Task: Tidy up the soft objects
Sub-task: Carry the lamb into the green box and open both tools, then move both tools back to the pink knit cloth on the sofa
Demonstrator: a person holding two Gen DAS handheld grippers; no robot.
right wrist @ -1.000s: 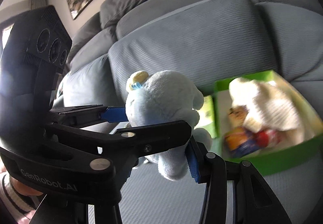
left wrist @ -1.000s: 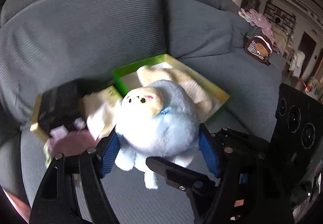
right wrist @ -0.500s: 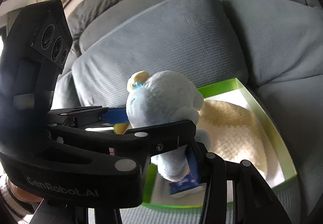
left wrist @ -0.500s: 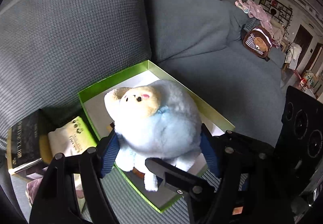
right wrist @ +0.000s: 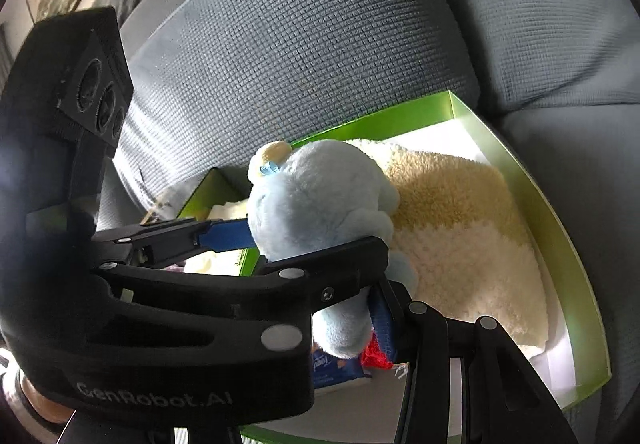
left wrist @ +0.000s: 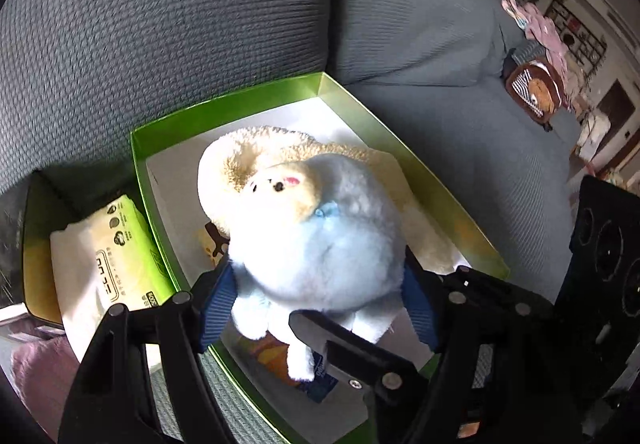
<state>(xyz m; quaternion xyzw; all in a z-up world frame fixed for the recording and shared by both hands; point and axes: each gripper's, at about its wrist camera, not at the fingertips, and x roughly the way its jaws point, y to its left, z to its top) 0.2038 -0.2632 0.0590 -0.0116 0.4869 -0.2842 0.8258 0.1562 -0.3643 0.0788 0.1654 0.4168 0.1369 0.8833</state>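
Together we hold the pale blue plush toy [left wrist: 320, 244] over the green box [left wrist: 240, 103] on the grey sofa [left wrist: 160, 23]: our left gripper [left wrist: 320, 296] clasps its round body between blue pads, jaws wide and easing apart, while our right gripper [right wrist: 320, 272] pinches its lower part at a middling width. Beneath it a cream fleecy plush [right wrist: 460, 224] fills the box's far end (small packets lie at the near edge), and a tissue pack [left wrist: 116, 256] sits beside the box's left wall.
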